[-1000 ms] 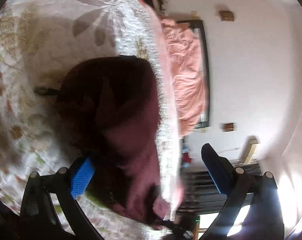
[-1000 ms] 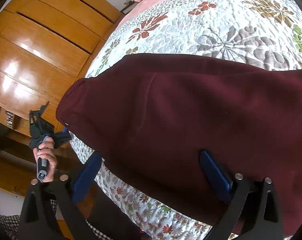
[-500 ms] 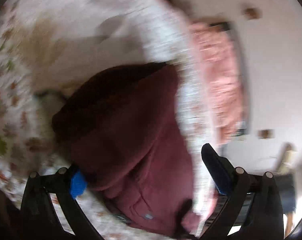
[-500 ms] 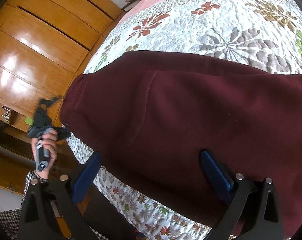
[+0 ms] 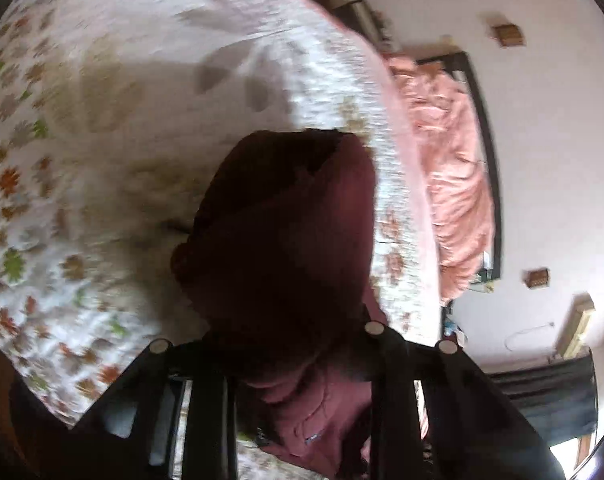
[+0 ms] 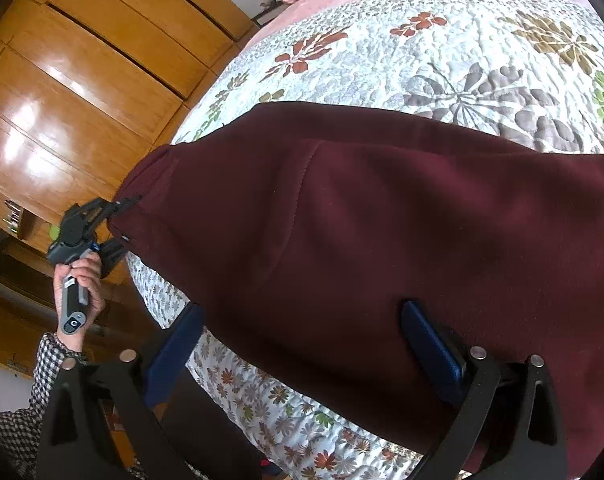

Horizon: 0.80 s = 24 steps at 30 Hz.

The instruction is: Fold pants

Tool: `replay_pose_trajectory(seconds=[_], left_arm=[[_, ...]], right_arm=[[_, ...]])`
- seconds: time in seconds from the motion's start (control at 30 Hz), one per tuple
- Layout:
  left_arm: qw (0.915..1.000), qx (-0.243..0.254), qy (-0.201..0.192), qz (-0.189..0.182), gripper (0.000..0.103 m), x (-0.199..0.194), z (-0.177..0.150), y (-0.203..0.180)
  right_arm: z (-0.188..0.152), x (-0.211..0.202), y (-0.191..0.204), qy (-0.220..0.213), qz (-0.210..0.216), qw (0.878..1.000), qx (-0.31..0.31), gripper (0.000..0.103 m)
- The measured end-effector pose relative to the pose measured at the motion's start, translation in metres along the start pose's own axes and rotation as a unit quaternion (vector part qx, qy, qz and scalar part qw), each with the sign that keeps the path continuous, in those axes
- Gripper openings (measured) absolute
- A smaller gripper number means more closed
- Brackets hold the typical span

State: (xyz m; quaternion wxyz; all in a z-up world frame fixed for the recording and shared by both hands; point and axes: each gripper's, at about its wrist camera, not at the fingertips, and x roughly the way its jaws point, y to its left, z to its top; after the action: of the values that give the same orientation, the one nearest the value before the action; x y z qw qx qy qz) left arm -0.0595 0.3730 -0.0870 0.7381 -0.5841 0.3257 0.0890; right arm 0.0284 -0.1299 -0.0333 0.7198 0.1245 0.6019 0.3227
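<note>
Maroon fleece pants point(image 6: 381, 240) lie spread across a white quilted bedspread printed with red, brown, grey and green flowers point(image 6: 461, 52), filling the middle and right of the right wrist view. One end of the pants reaches the bed's edge at centre left of that frame. There the left gripper point(image 6: 120, 216), a black two-finger tool on a grey handle, has just been closing and now pinches that end of the cloth between its fingers. A hand point(image 6: 80, 280) with a black-and-white checked sleeve point(image 6: 34, 392) holds the handle at the lower left of the frame.

From the left wrist view, which is blurred, the pants point(image 5: 286, 248) bunch up dark at the centre, rising from between the drawn-together black arms of the left gripper point(image 5: 298, 344) at the bottom; its pads are buried in the cloth.

At the bottom of the right wrist view, the right gripper point(image 6: 302, 344) stands spread wide. Its blue pads point(image 6: 429, 344) sit apart, one over the bed's edge, the other over the maroon cloth, gripping nothing.

Glossy orange-brown wooden wardrobe doors point(image 6: 82, 80) fill the upper left of the right wrist view. A rumpled pink blanket point(image 5: 453, 184) lies at the right of the left wrist view, against a white wall point(image 5: 553, 160).
</note>
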Motion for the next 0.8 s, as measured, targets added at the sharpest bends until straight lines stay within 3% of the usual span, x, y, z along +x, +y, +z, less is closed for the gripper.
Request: replay_pose_trajectory(seconds=[0.13, 0.23, 0.37, 0.5, 0.63, 0.7, 0.8], left_arm=[[0.9974, 0.059, -0.005, -0.042, 0.021, -0.004, -0.01, -0.044], [0.9903, 0.12, -0.005, -0.07, 0.021, -0.001, -0.025, -0.085], [0.9753, 0.197, 0.017, -0.1, 0.022, -0.001, -0.053, -0.133], [0.9549, 0.272, 0.048, -0.109, 0.022, 0.006, -0.092, -0.169], [0.9289, 0.347, 0.081, -0.101, 0.023, 0.02, -0.137, -0.202], [0.9105, 0.394, 0.099, -0.075, 0.024, 0.036, -0.165, -0.213], [0.8894, 0.439, 0.125, -0.031, 0.025, 0.062, -0.198, -0.216]], right_arm=[[0.0, -0.011, -0.006, -0.012, 0.031, 0.999, 0.02, 0.099], [-0.001, -0.026, -0.008, -0.027, 0.051, 0.998, 0.036, 0.099], [0.0, -0.053, -0.002, -0.056, -0.005, 0.998, 0.006, 0.099], [0.003, -0.076, -0.014, -0.076, -0.035, 0.996, 0.022, 0.099], [0.003, -0.092, -0.035, -0.094, -0.022, 0.994, 0.055, 0.099], [0.004, -0.091, -0.04, -0.096, -0.018, 0.993, 0.064, 0.099], [0.0, -0.093, -0.049, -0.097, -0.013, 0.992, 0.076, 0.099]])
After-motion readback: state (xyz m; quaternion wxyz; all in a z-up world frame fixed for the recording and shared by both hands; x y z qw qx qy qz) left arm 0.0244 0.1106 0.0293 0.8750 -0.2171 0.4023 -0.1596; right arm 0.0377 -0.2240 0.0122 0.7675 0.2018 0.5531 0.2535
